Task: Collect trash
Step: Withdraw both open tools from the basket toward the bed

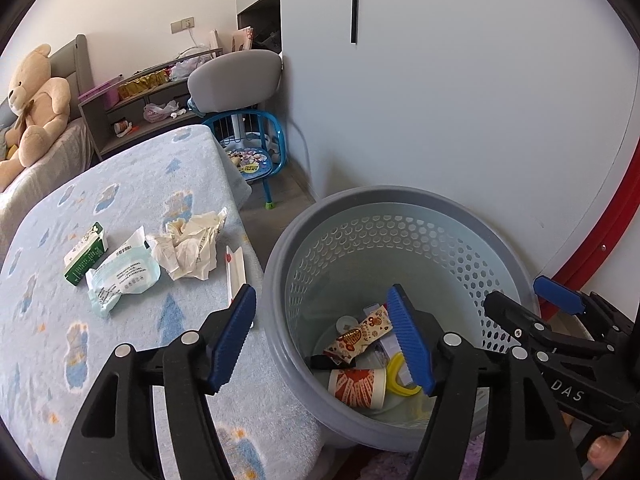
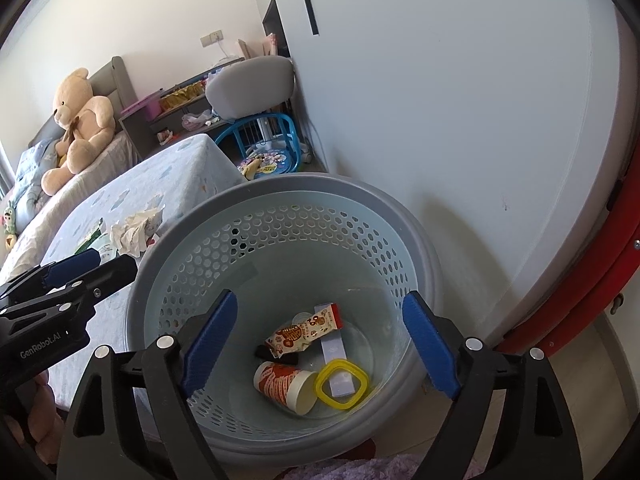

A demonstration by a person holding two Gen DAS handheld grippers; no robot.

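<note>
A grey perforated bin (image 1: 460, 216) (image 2: 304, 188) stands on the floor beside a blanket-covered table (image 1: 80, 360). In it lie a paper cup (image 2: 286, 386), a snack wrapper (image 2: 304, 330), a yellow ring (image 2: 342, 388) and a white card. On the table lie a green box (image 1: 86, 254), a pale blue wipes packet (image 1: 120, 280), crumpled paper (image 1: 190, 246) and a thin white carton (image 1: 235, 270). My left gripper (image 1: 324, 338) is open and empty, straddling the bin's near-left rim. My right gripper (image 2: 320, 346) is open and empty above the bin's mouth.
A white wall runs behind the bin. A blue child's chair (image 1: 256, 152) and a grey chair (image 1: 234, 78) stand past the table. A bed with a teddy bear (image 1: 34, 100) is at far left. A red hoop (image 1: 592, 248) leans at right.
</note>
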